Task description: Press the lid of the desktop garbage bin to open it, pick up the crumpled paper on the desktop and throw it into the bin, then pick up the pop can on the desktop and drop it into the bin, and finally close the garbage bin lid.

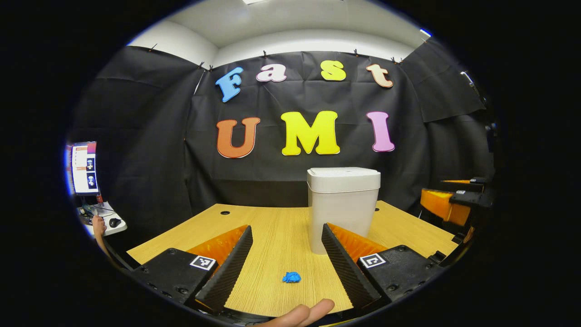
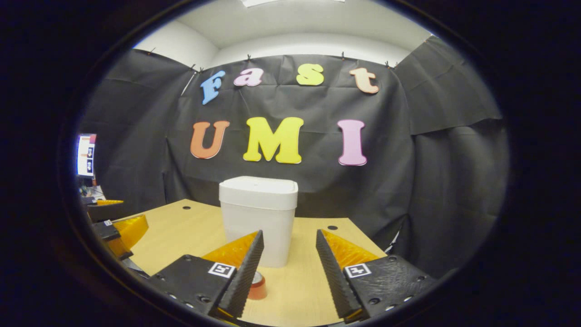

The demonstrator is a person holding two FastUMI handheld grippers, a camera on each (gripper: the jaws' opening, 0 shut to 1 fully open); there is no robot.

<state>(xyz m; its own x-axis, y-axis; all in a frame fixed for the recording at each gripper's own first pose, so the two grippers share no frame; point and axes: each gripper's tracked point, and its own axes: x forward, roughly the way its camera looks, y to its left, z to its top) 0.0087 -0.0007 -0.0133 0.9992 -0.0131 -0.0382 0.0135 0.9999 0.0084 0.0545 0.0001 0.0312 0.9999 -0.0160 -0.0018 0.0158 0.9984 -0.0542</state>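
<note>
A white bin (image 1: pixel 343 206) is seen standing upright on the wooden counter (image 1: pixel 277 236), toward its far side, with its lid (image 1: pixel 343 178) shut flat on top. In the left gripper view, the left tool (image 1: pixel 286 263) is held above the near part of the counter with its two fingers well apart and nothing between them; a small ball of blue crumpled paper (image 1: pixel 291 277) lies on the counter in the gap between the fingers, nearer than the bin and slightly to its left, apart from both. A fingertip of the person's hand (image 1: pixel 302 314) is seen at the very near edge of that view. At the right edge of the same view the other tool is partly seen, off to the right of the bin. In the right gripper view, the right tool (image 2: pixel 287 268) is likewise held with its fingers spread wide and empty, pointed at the bin, which stands just beyond them. A can (image 2: pixel 257 286) with a reddish side and a pale top is seen on the counter just beside the left finger of this tool, partly hidden by it, nearer than the bin. At the far left of both views a lit screen (image 1: pixel 85 168) and a cluttered side desk (image 1: pixel 102 218) are seen outside the booth.
</note>
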